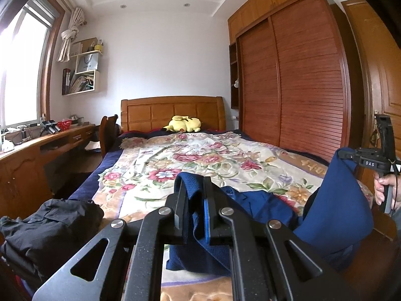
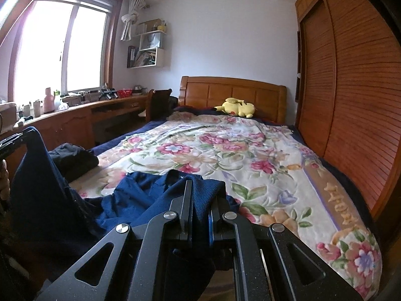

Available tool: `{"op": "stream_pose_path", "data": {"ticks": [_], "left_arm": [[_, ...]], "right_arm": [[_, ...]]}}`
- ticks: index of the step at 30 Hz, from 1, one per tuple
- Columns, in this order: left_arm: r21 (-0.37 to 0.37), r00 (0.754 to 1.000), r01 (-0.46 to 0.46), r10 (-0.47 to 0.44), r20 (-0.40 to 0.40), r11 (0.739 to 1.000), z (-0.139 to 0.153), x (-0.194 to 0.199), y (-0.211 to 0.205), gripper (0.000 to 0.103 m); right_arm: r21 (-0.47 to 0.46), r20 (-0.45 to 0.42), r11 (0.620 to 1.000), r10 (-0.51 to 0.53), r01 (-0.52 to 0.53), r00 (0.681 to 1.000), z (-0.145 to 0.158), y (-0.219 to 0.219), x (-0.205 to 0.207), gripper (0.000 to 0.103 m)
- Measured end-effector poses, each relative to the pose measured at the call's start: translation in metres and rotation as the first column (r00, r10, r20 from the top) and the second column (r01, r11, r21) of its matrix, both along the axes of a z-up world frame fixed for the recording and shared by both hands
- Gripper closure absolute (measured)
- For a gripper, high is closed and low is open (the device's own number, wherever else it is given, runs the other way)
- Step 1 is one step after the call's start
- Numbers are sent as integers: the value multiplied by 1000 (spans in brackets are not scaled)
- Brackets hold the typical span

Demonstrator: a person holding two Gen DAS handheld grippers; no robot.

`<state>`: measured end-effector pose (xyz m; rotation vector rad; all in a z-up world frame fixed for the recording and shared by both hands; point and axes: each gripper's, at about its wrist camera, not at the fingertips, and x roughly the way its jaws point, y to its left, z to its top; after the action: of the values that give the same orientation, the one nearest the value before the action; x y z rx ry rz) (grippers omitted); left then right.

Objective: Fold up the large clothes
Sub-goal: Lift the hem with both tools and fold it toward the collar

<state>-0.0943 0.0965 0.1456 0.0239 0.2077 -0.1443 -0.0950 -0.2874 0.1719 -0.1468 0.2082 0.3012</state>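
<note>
Blue knit garment [image 1: 333, 200] is hanging between both grippers at the foot of the bed, its middle part sagging onto the floral blanket [image 1: 190, 155]. Left gripper [image 1: 195, 195] fingers are pressing together on a fold of the blue fabric, cloth bunching up between them and draping down below. Right gripper [image 2: 203, 195] fingers are doing the same, pinching another bunched edge of the same garment. In the left wrist view the right gripper is showing at the far right edge, a hand [image 1: 386, 188] wrapping its handle, blue cloth draping down from its tip. In the right wrist view the left gripper's end is showing at the far left with the garment falling from it in a dark sheet. Black clothing pile [image 1: 50, 225] is lying on the near left corner of the bed, apart from the blue garment. Yellow plush toy [image 1: 184, 124] is resting against the wooden headboard [image 1: 173, 107]. Wooden slatted wardrobe [image 1: 295, 87] is standing along the bed's right side.
</note>
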Motion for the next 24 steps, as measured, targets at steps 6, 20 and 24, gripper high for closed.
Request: {"op": "stream_pose_path", "data": {"ticks": [6, 20, 24], "left_arm": [[-5, 998, -39, 39, -45, 999, -16, 34, 6, 93], [-9, 969, -158, 153, -193, 987, -87, 149, 33, 93], [42, 957, -170, 175, -231, 985, -103, 187, 35, 93]], "right_arm": [[-20, -16, 1000, -24, 24, 1000, -6, 0, 30, 95], [-105, -160, 988, -127, 111, 979, -40, 9, 150, 95], [-163, -174, 981, -135, 107, 975, -46, 20, 182, 95]]}}
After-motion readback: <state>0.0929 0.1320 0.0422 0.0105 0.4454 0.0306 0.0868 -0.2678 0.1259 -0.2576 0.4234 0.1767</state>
